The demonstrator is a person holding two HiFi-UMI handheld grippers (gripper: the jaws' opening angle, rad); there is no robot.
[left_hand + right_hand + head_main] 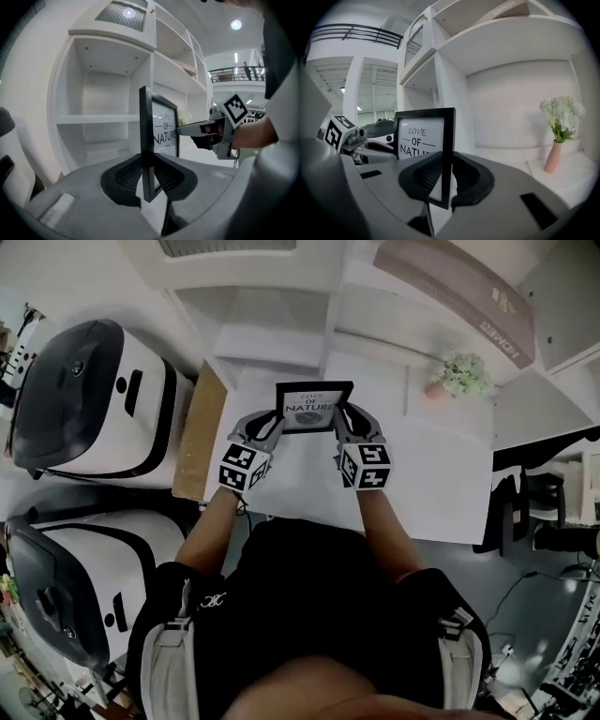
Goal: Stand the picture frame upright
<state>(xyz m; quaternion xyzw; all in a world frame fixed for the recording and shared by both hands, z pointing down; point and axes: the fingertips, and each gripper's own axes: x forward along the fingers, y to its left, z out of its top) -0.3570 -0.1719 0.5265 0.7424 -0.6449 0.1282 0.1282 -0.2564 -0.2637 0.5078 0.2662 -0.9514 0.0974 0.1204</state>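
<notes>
A big indoor hall is shown, like a test lab with a small pretend home corner set up in it. The home part is made up of a tall white shelf unit point(108, 93), a flat white table point(441, 484) and a small pink vase with white flowers point(553, 159). The lab part is shown by two big rounded white and black machines point(94, 395), a high balcony with a dark railing point(234, 72) and round ceiling lights point(236, 24).

We hold the picture frame point(314, 407) standing on the white table point(441, 474): L gripper point(277, 421) grips its left edge, R gripper point(341, 418) its right edge. Flower vase point(457, 376) sits well apart, further right.
</notes>
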